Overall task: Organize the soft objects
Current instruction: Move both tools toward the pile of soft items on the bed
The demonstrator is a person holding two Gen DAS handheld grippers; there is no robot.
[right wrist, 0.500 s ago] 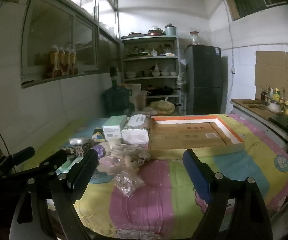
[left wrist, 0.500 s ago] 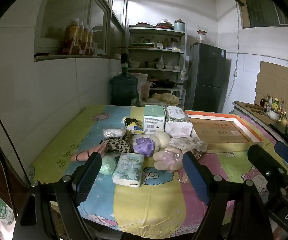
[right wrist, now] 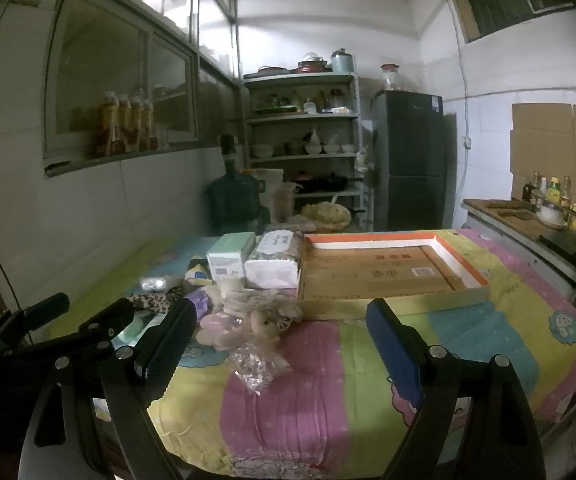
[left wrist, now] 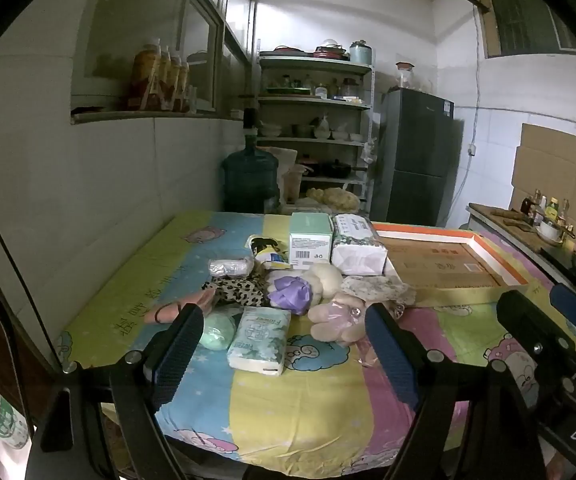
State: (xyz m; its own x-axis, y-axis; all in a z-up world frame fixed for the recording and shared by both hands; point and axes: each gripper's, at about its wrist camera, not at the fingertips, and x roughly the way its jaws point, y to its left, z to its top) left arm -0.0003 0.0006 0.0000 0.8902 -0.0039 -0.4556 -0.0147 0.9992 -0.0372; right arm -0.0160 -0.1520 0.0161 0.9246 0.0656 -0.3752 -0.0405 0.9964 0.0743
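Both grippers wide, empty | tissue pack [left wrist: 259,339] (left view only) | crinkled bag [right wrist: 256,362] right view

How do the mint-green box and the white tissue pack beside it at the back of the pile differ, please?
The mint-green box is rigid with sharp edges and a barcode label on its near face; the white tissue pack is plastic-wrapped with softer, rounded corners. The box is green, the pack white with printing on top. The box looks narrower, the pack wider. Both rest side by side on the striped cloth, left of the cardboard tray.
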